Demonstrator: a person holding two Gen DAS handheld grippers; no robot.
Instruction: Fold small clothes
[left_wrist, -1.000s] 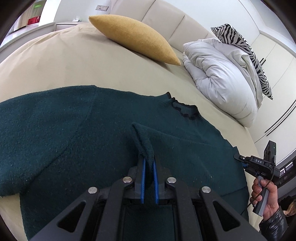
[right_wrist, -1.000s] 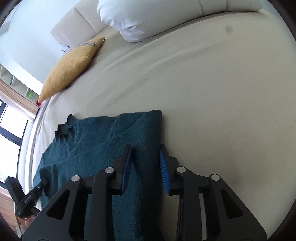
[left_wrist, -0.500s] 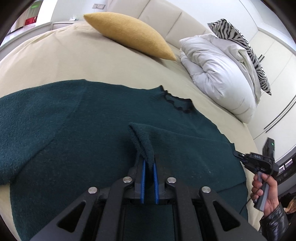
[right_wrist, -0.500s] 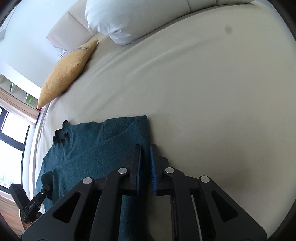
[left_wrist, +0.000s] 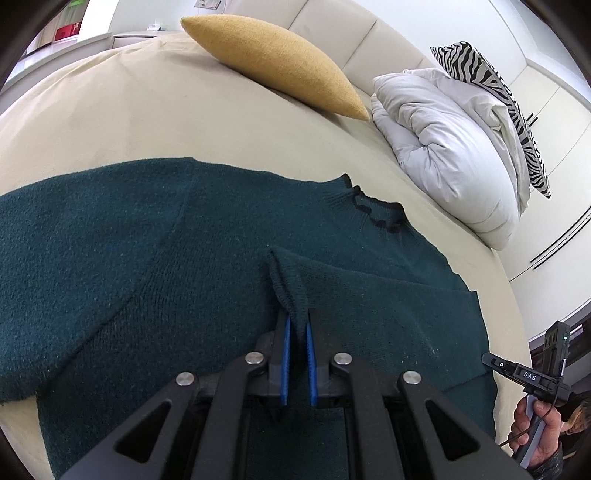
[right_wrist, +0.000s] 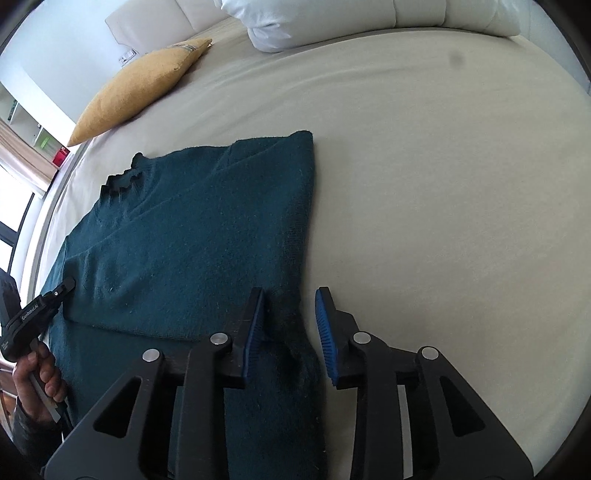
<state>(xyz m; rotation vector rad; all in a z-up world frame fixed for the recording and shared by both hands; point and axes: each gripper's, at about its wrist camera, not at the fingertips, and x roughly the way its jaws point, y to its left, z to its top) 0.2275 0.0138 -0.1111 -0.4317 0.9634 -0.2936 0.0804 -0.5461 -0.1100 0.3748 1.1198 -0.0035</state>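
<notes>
A dark teal knit sweater (left_wrist: 221, 236) lies flat on the beige bed, its ruffled neck (left_wrist: 376, 210) toward the pillows. One sleeve is folded across the body. My left gripper (left_wrist: 295, 325) is shut on that sleeve's cuff (left_wrist: 286, 284), pinched between the blue pads just above the sweater. In the right wrist view the sweater (right_wrist: 207, 229) lies with its folded side edge toward me. My right gripper (right_wrist: 290, 317) is open, its blue pads astride that edge near the hem. The left gripper (right_wrist: 40, 314) shows at the far left, and the right gripper (left_wrist: 532, 376) at the lower right.
A mustard cushion (left_wrist: 280, 62), a bunched white duvet (left_wrist: 454, 147) and a zebra pillow (left_wrist: 491, 85) lie by the headboard. The cushion also shows in the right wrist view (right_wrist: 140, 85). Bare beige sheet (right_wrist: 443, 184) spreads right of the sweater. A window (right_wrist: 11, 192) is at left.
My right gripper was open, shut half a second ago, and is open again over the sweater's edge. My left gripper stays shut on the cuff and has barely shifted.
</notes>
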